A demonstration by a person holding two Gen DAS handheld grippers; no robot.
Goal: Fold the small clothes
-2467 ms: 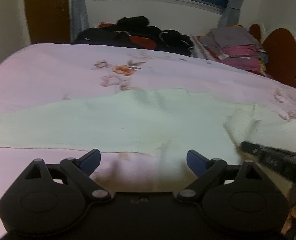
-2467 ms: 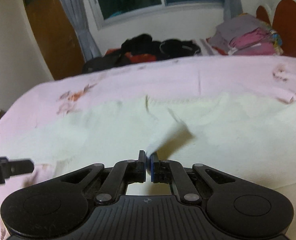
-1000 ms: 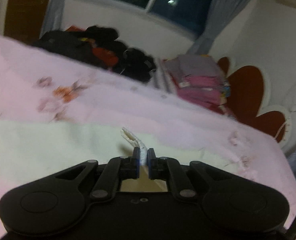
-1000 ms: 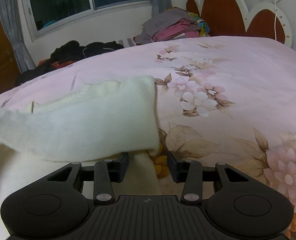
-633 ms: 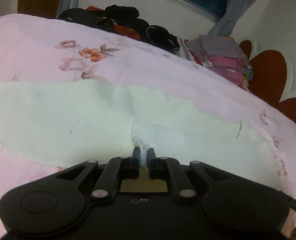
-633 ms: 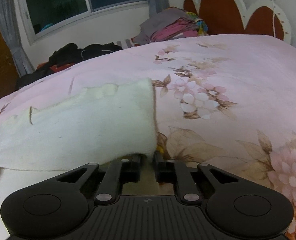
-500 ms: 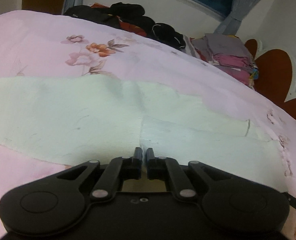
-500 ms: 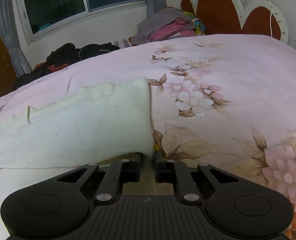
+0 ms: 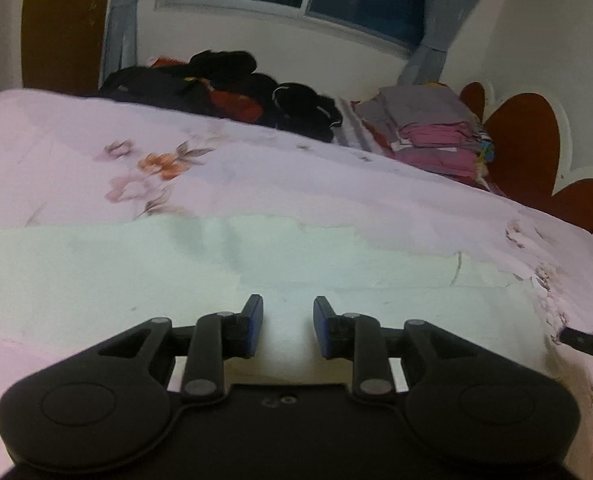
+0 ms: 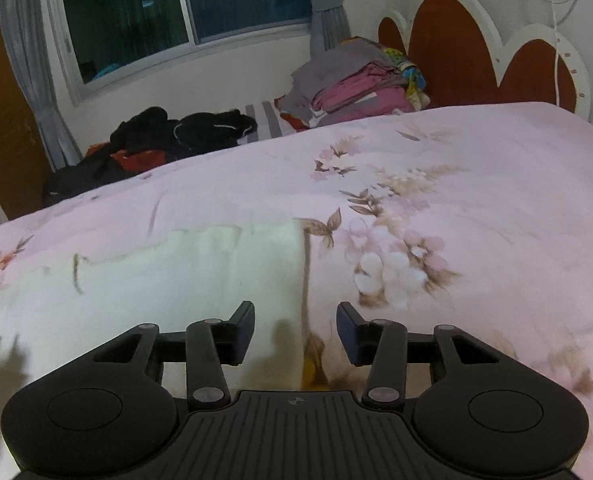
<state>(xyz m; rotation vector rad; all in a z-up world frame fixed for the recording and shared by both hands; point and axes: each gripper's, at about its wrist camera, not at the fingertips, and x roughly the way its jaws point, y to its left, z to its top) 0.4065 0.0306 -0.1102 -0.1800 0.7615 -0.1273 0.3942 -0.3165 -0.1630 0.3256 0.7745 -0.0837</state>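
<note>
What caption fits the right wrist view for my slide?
Right gripper, jaws just opened and empty, over the folded edge of a cream garment lying on a pink floral bedspread.

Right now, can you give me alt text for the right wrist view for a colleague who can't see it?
The right gripper hangs open, holding nothing, above the right edge of a cream garment lying flat on a pink floral bedspread. Behind are dark clothes, a folded stack and a window.

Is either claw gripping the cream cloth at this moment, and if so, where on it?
Nothing is held. The left claw and right claw have just been opening; both stand open above the cream cloth, which lies folded on the bedspread.
</note>
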